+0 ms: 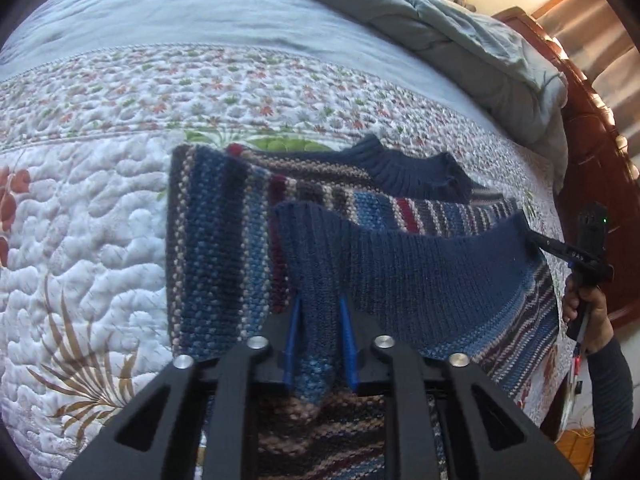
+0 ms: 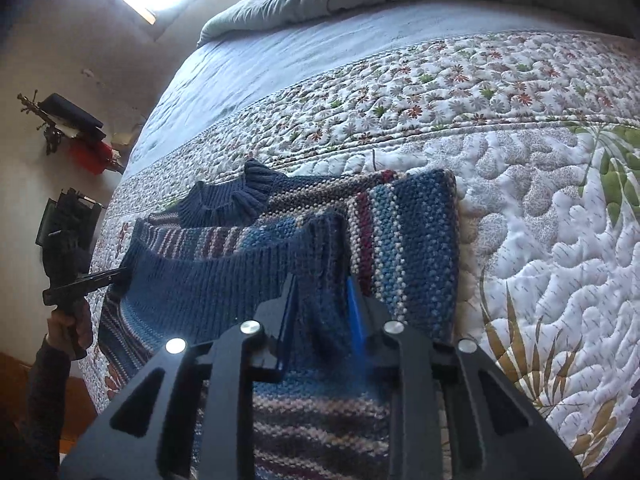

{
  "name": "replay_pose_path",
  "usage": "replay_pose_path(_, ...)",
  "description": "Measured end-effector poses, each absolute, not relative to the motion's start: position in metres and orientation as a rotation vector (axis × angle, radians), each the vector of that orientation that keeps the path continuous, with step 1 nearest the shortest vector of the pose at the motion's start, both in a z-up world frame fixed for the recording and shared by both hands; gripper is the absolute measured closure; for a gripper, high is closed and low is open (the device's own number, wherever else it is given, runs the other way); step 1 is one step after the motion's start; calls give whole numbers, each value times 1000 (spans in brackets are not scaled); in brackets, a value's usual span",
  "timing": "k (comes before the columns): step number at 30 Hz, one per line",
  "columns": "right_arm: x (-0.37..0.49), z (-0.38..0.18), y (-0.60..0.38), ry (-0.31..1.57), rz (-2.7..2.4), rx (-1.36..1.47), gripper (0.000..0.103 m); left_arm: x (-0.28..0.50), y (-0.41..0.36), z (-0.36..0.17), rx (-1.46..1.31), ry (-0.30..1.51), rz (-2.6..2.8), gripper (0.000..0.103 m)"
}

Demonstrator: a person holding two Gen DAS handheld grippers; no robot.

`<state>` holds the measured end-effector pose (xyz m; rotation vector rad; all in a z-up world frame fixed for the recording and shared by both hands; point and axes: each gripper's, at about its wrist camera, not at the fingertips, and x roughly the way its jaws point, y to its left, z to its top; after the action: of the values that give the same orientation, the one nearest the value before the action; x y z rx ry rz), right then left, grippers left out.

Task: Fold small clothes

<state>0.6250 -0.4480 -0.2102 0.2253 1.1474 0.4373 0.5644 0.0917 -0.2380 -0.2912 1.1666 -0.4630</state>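
Note:
A striped knit sweater [image 1: 216, 240] in blue, maroon and beige lies on the quilted bedspread [image 1: 100, 220], its navy collar [image 1: 416, 172] at the far side. Its navy ribbed hem [image 1: 420, 264] is lifted and stretched between both grippers, above the sweater's body. My left gripper [image 1: 320, 300] is shut on one end of the hem, knit bunched between the blue pads. My right gripper [image 1: 528, 236], held by a hand, pinches the other end. In the right wrist view my right gripper [image 2: 320, 280] is shut on the sweater [image 2: 408, 240], and the left gripper [image 2: 120, 274] holds the hem [image 2: 208, 280] at the far left.
A rumpled grey duvet [image 1: 460, 40] is heaped at the far end of the bed. A dark wooden bed frame [image 1: 592, 160] runs along the right side. In the right wrist view the bed's edge drops off at left, with dark and red items [image 2: 76, 128] by the wall.

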Motion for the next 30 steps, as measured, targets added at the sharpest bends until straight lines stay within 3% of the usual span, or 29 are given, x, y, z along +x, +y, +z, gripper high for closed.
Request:
replay_pose_path(15,653,-155,-445,995,353,205,94,590,111,-173,-354,953,-423,96)
replay_pose_path(26,709,-206,-430,1105,202,144,94,647,100,-234,-328,1140,-277,96)
replay_pose_path(30,715,-201,-426,1070,194,141,94,651,99,-229,-312,1068,-284,96)
